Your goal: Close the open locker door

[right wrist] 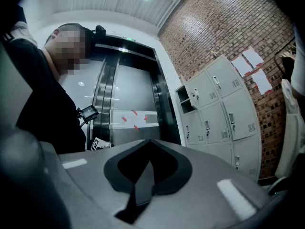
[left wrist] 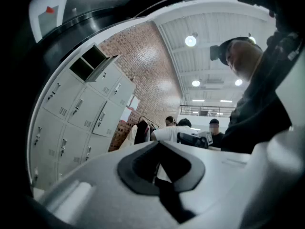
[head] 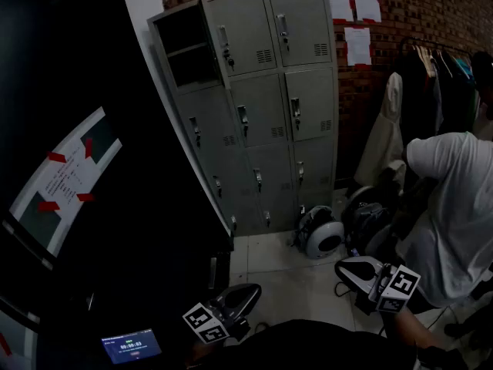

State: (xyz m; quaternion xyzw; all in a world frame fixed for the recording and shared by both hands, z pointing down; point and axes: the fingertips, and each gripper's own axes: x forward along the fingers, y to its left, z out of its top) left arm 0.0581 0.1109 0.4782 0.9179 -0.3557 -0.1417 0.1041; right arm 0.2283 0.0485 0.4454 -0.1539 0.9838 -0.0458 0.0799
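Note:
The grey locker cabinet (head: 262, 106) stands against the brick wall, well ahead of both grippers. Its top-left compartment (head: 185, 45) is open and dark inside. Its door (head: 206, 29) is swung out and seen nearly edge-on here; it also shows as the door (left wrist: 106, 67) in the left gripper view and the door (right wrist: 194, 95) in the right one. My left gripper (head: 250, 290) is low at the bottom centre, jaws together and holding nothing. My right gripper (head: 344, 267) is low at the right, also shut and holding nothing. Both point up towards the lockers.
A dark elevator front (head: 92, 168) with a taped paper (head: 65, 176) fills the left. A person in a white shirt (head: 454, 206) crouches at the right by a clothes rack (head: 439, 75). Bags and a helmet (head: 323, 237) lie at the locker's foot. A small timer screen (head: 131, 347) glows below.

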